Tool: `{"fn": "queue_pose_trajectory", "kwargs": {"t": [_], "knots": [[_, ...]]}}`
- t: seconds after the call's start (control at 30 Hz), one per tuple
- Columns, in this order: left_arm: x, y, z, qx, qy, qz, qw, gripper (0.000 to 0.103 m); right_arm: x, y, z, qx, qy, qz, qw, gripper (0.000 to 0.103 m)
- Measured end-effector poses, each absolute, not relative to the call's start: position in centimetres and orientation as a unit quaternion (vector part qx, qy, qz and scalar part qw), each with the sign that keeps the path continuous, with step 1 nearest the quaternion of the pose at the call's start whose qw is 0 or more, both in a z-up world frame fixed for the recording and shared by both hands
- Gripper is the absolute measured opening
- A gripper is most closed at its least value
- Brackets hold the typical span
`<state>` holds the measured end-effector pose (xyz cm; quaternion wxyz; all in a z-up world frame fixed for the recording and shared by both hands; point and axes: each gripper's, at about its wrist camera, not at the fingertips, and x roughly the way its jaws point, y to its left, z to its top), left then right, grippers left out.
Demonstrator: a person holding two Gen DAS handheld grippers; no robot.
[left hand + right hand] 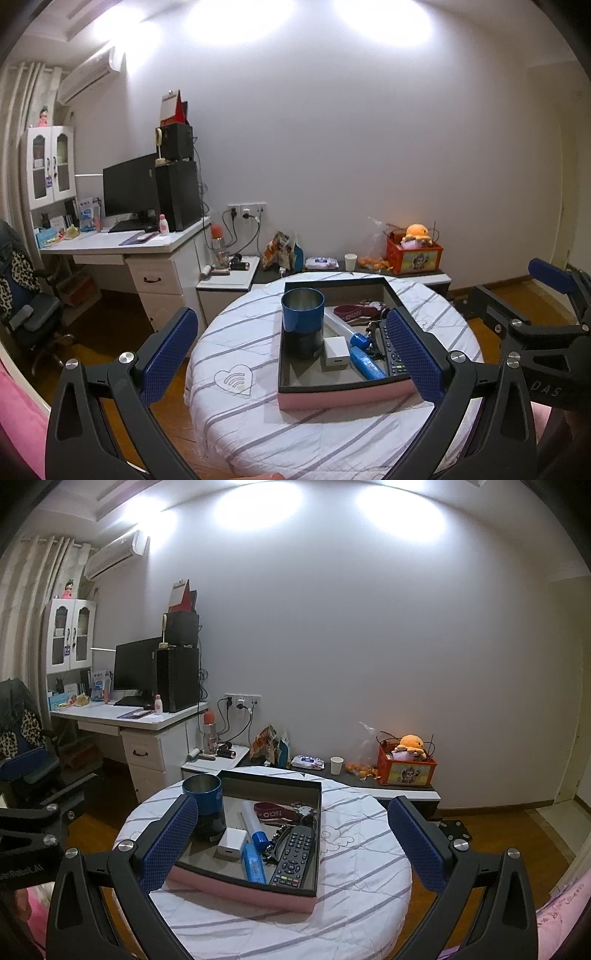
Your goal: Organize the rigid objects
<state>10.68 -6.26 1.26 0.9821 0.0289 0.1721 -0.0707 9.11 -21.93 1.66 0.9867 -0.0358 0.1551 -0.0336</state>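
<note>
- Blue, dimple-textured pads line both claws; the left gripper (pixel 291 354) and the right gripper (pixel 291 843) each stand spread wide with nothing between the fingers.
- Both hover short of the round table (pixel 236 435), which wears a white quilted cloth with grey stripes and a stitched heart.
- Ahead of the left claw, between its fingers in that view, sits the tray (pixel 343 397): a shallow rectangular box, pink outside, dark and glossy inside.
- From the right wrist the same tray (pixel 236 886) lies toward the left finger, whose pad overlaps its near left corner in the picture.
- Upright in the tray's far left part stands a blue cup (pixel 303 310), cylindrical, with a metallic inside.
- Just beside it lies a white charger block (pixel 232 843), boxy and smooth.
- Next comes a blue tube (pixel 254 864), lying lengthwise, then a black remote control (pixel 292 856) with rows of buttons along the right wall.
- Farther back rests a maroon strap (pixel 271 814) with white lettering.
</note>
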Motion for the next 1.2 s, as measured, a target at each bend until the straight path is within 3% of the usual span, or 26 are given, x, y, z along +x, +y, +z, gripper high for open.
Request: {"fn": "queue_pose_trajectory", "kwargs": {"t": [1.2], "knots": [[16.4,-5.6,2.3,0.017,0.181,-0.047,0.982,0.103,15.3,-22.3,2.0,-0.037,0.185,-0.011,0.982,0.103]]}}
